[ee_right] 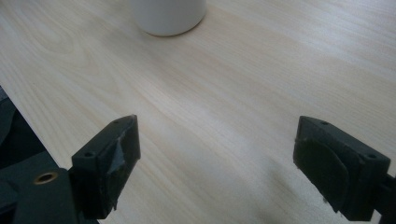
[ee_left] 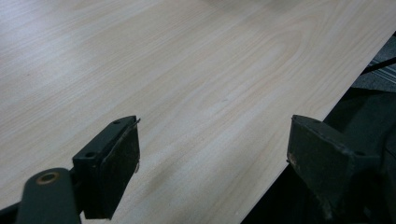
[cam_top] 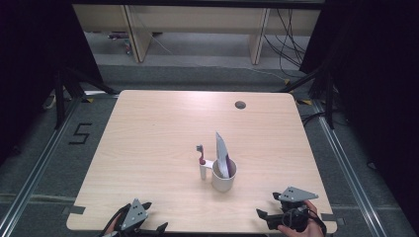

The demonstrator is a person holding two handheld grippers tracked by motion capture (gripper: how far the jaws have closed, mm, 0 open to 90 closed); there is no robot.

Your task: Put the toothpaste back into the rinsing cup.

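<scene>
Your left claw (cam_top: 148, 228) sits at the near edge of the table (cam_top: 148, 128), low on your left side, with its grey plate (cam_top: 134, 214) on top. In the left gripper view (ee_left: 212, 158) its 2 jaws stand wide apart with bare wood between them; the right-hand jaw hangs past the table edge, over the dark floor. It holds nothing.

Ahead of that claw and off to its right, well apart from it, stands the white cup (cam_top: 224, 175). Just left of the cup, touching its handle side, a toothbrush (cam_top: 201, 155) with a red handle stands upright in a small white holder (cam_top: 203, 170). Inside the cup a white and purple tube (cam_top: 222, 155) stands up, leaning a little to the left.

Your right claw (cam_top: 268, 206) rests at the near edge on your right, gripped by your hand (cam_top: 301, 228), and points left toward the cup. The cup lies ahead of it and slightly left, near but not touching. In the right gripper view (ee_right: 215, 158) the 2 jaws are spread wide and empty, flat wood lies between them, and the cup's base (ee_right: 168, 16) shows at the top, beyond the left-hand jaw.
</scene>
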